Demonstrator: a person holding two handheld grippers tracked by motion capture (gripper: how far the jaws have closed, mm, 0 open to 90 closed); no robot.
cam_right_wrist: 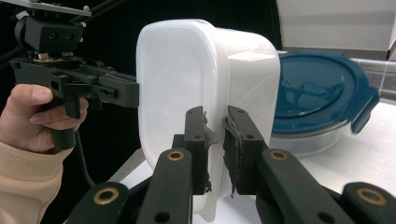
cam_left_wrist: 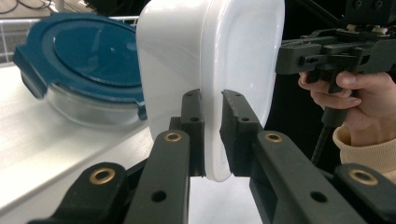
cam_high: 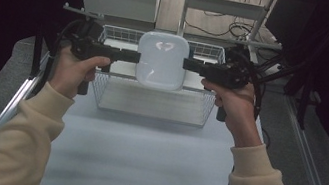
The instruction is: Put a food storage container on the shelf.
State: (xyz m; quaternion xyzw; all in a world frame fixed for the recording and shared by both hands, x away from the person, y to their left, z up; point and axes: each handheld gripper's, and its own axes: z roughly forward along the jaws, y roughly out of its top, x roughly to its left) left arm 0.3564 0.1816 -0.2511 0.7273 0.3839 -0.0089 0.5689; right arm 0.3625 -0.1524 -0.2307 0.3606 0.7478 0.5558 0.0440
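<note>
A white plastic container (cam_high: 161, 60) hangs tipped on edge above a wire basket (cam_high: 100, 89), its broad face toward the high view. My left gripper (cam_high: 138, 57) is shut on its left rim and my right gripper (cam_high: 185, 64) on its right rim. In the left gripper view the jaws (cam_left_wrist: 212, 100) pinch the thin rim of the container (cam_left_wrist: 243, 56), with the right gripper (cam_left_wrist: 280, 56) on the far side. The right gripper view shows its jaws (cam_right_wrist: 215, 116) clamped on the rim of the container (cam_right_wrist: 177, 79), the left gripper (cam_right_wrist: 133, 91) opposite.
A glass container with a blue clip lid (cam_left_wrist: 84, 51) stands on a white surface just behind the white one, as the right gripper view also shows the blue lid (cam_right_wrist: 317, 88). The white table top (cam_high: 142, 154) stretches in front of the basket. Metal rails run along both table sides.
</note>
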